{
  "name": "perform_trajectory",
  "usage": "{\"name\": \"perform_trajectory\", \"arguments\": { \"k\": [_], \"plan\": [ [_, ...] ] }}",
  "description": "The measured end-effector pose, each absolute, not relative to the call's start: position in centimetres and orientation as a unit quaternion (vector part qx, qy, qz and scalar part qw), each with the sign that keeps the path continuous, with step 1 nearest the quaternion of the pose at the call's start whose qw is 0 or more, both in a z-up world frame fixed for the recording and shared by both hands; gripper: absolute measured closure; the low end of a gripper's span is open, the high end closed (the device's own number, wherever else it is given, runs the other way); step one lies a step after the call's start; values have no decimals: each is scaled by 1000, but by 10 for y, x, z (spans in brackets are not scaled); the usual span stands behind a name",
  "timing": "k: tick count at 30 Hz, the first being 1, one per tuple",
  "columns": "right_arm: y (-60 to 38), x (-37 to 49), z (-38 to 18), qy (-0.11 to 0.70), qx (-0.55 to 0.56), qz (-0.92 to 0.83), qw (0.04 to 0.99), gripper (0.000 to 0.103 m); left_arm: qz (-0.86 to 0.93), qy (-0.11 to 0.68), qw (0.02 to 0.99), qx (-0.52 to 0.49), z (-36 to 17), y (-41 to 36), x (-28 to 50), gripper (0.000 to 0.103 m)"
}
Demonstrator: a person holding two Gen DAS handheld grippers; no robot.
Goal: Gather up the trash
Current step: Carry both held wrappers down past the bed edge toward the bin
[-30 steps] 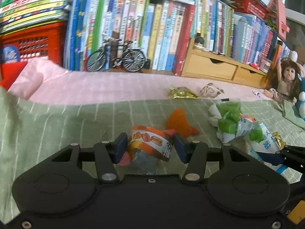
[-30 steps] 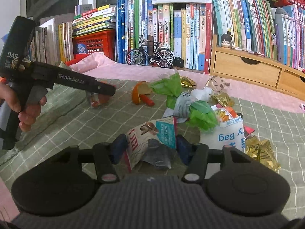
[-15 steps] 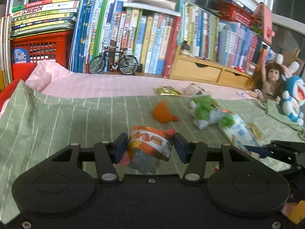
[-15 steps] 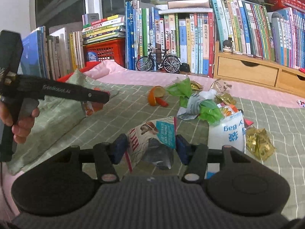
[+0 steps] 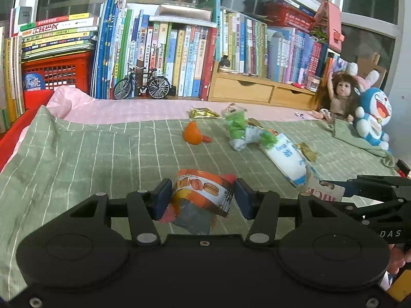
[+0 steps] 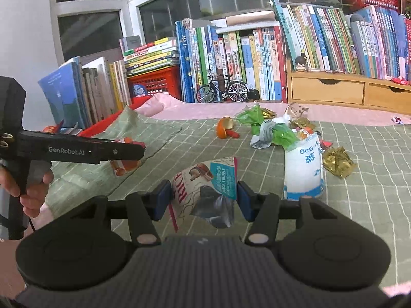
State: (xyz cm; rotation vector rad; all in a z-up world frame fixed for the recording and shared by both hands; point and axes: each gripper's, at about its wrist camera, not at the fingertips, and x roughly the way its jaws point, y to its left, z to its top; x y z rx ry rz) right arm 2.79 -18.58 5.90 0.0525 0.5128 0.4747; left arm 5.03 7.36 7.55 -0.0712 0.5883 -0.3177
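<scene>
Both grippers have pulled back and risen from the litter since the earlier frames: left gripper pinches an orange wrapper, right gripper pinches a teal wrapper, each held above the green cloth. Remaining trash pile lies ahead in upper-centre frame, its white bag long axis pointing away from the viewer, nearer the right gripper. No bin visible; drop-off direction unknown.
</scene>
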Motion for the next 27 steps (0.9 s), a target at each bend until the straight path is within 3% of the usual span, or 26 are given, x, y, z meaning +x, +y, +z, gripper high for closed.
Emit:
{"name": "perform_trajectory", "arguments": {
  "k": [27],
  "plan": [
    [-188,-106,37,283,34,240,928,44,-207,312,926,-53,55,63,-108,52]
  ]
}}
